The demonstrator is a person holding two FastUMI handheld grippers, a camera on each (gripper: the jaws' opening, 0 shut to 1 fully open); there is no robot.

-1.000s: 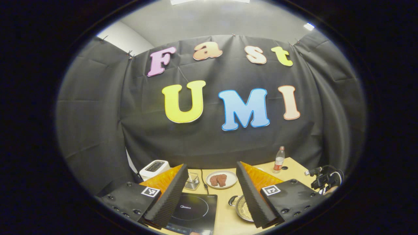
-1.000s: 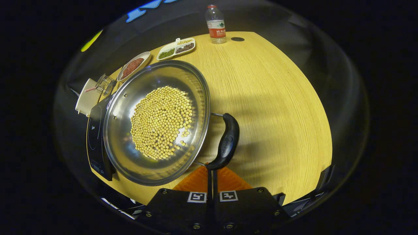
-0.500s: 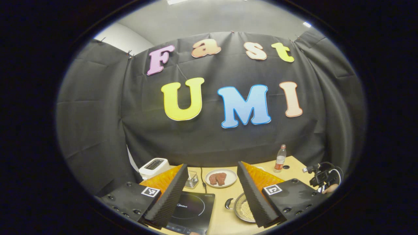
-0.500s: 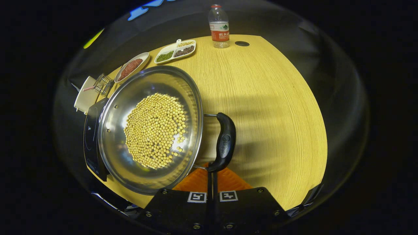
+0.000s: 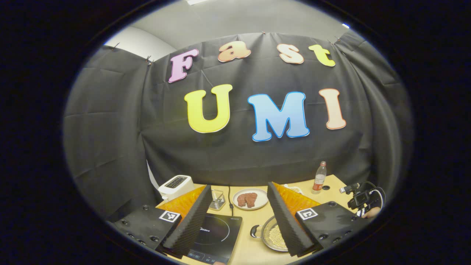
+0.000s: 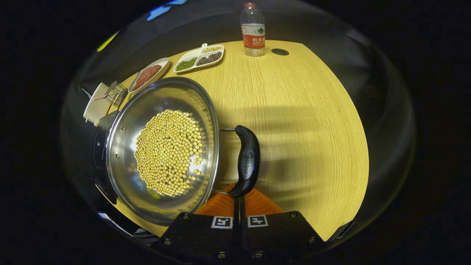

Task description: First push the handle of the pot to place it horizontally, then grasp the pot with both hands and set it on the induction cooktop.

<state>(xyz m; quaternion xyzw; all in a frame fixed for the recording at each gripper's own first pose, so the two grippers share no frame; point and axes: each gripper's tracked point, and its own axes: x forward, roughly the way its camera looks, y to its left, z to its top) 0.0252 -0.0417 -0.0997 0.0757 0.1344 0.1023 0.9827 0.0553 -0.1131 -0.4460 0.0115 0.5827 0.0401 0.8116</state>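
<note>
A steel pot (image 6: 125, 158) full of yellow beans (image 6: 167, 152) sits on the wooden table (image 6: 301, 121), its left rim overlapping the black induction cooktop (image 6: 100, 154). The pot's black side handle (image 6: 246, 162) stands almost upright in the right gripper view. My right gripper (image 6: 238, 198) is shut, its tips touching the handle's lower end, nothing between them. In the left gripper view my left gripper (image 5: 241, 213) hangs open above the table, with the cooktop (image 5: 217, 235) between its fingers and the pot (image 5: 274, 235) and its other handle (image 5: 254, 231) beside the right finger.
At the back stand a white toaster (image 5: 176, 185), a wire holder (image 5: 218, 198), a plate of meat (image 5: 250, 199), a divided dish of beans (image 6: 198, 58) and a water bottle (image 6: 253, 31). A hand (image 5: 369, 212) shows far right. Bare table lies right of the pot.
The pot has turned under the right gripper's push: its handle swung left and stands more upright in the right gripper view. The left gripper view has drifted slightly; its fingers remain open.
</note>
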